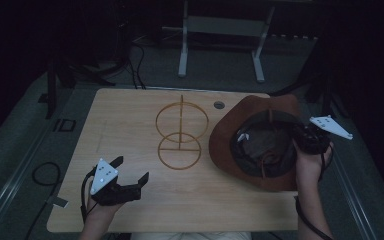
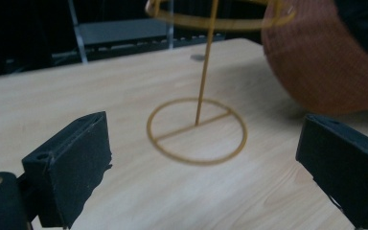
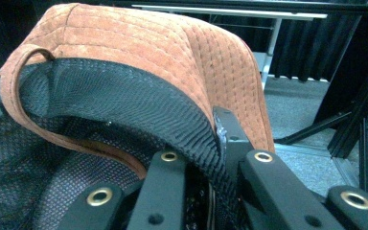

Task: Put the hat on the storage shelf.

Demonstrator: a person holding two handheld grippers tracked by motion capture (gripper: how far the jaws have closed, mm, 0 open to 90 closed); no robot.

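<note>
A brown suede hat [image 1: 230,135] lies upside down at the table's right, its dark mesh lining [image 1: 260,147] facing up. My right gripper [image 1: 300,137] is shut on the hat's rim at the right side; in the right gripper view the brim [image 3: 182,52] and black lining [image 3: 124,100] pass between the jaws. A yellow wire hat stand [image 1: 180,132], two rings on a thin post, rises mid-table left of the hat. My left gripper [image 1: 132,170] rests open at the front left, its jaws facing the stand's base ring [image 2: 196,132] with nothing between them.
The light wooden table [image 1: 130,210] has a small round hole [image 1: 219,105] near its far edge. A metal frame [image 1: 220,30] stands on the floor behind. Cables [image 1: 45,172] lie on the floor at the left. Bare tabletop surrounds the left gripper.
</note>
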